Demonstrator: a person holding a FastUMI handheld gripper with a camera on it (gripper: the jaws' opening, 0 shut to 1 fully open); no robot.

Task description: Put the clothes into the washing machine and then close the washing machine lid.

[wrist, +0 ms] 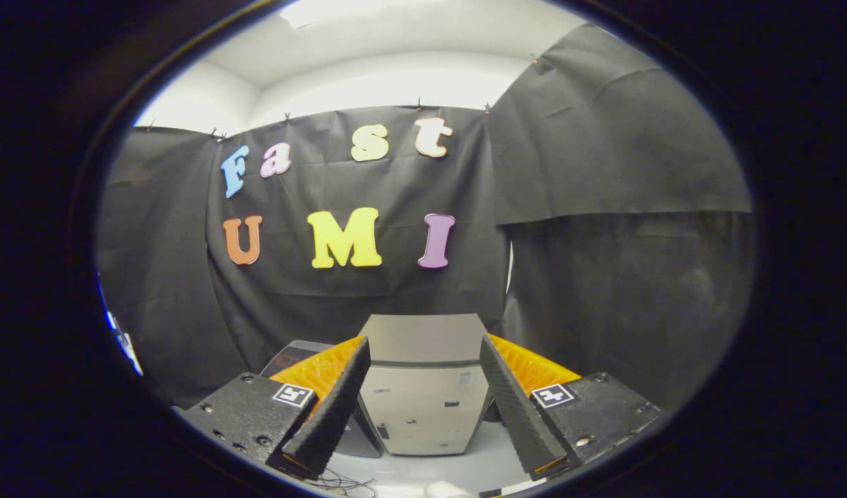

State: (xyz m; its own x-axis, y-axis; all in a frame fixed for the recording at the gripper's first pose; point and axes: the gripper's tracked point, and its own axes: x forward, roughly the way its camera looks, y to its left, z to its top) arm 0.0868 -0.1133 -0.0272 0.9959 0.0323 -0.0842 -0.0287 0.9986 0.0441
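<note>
The gripper (423, 408) is held level with its jaws spread wide and nothing between the ribbed pads; both fingers are free of any contact. Beyond the jaws, framed in the gap between them, stands the washing machine (423, 387), a small pale grey box on the white table (478, 470). Its top looks flat and unbroken from this low angle, so the lid seems to be down, though the seam is too foreshortened to be sure. Just beside it, behind the left finger, a darker object (295, 354) with a rounded corner sits on the table; what it is cannot be told. At the near edge, below and between the fingertips, a small pale lump (447, 490) peeks in, possibly a piece of cloth, and thin dark wires (343, 481) lie near it. No clothes can be identified with certainty. As a judgement, the task reads as either barely begun or already finished: the jaws hold nothing, and the machine is well ahead of them, not within reach of the pads.
</note>
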